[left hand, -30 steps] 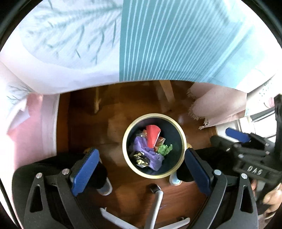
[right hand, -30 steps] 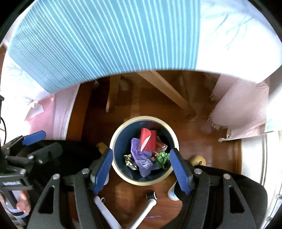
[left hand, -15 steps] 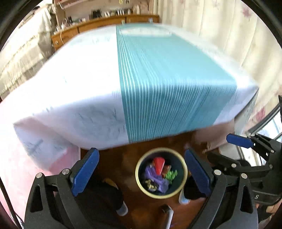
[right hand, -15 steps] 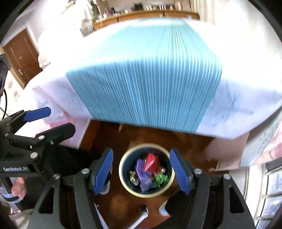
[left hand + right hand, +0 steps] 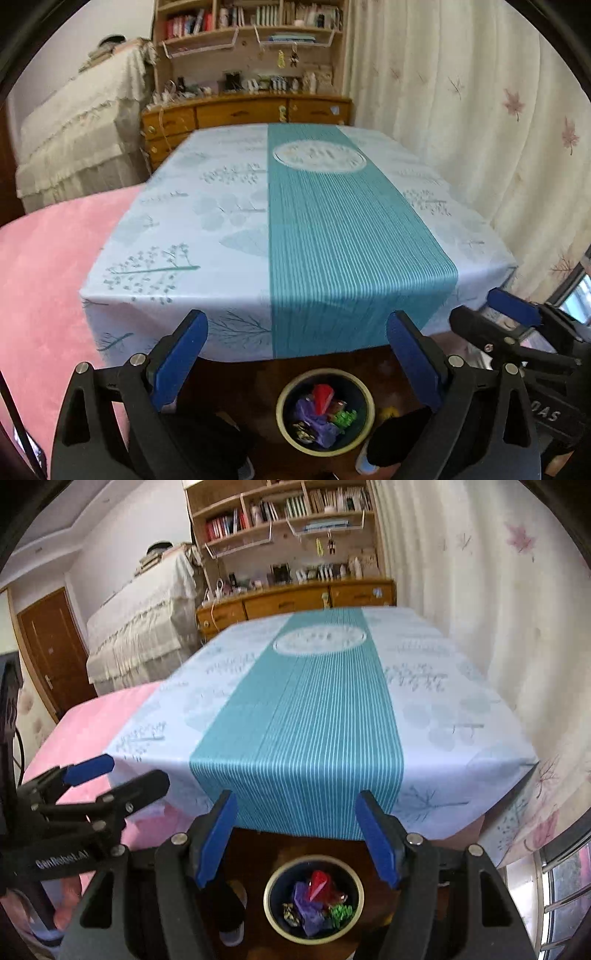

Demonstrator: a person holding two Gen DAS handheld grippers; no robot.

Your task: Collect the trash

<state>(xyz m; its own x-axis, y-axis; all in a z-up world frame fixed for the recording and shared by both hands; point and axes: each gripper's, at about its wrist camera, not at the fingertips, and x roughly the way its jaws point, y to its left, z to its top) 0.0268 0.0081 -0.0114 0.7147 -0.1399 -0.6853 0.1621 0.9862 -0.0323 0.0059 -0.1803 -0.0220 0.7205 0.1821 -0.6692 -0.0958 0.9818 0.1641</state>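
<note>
At the left of the frame lies a soft pink cover (image 5: 48,266). My left gripper (image 5: 295,354) is at the bottom of the left view, its blue pads wide apart with nothing between them. Low in the middle, on the dark wooden floor (image 5: 240,384), sits a round dark blue bin with a yellow rim (image 5: 360,397). Inside it I see the trash: a red cone (image 5: 322,397), a purple crumpled wrapper (image 5: 314,419) and a green scrap (image 5: 345,417). Above it, the white tablecloth with a teal striped band (image 5: 332,236) fills the middle of the frame. My right gripper (image 5: 298,834) is also spread wide and empty, with the same bin (image 5: 273,882) just below it.
</note>
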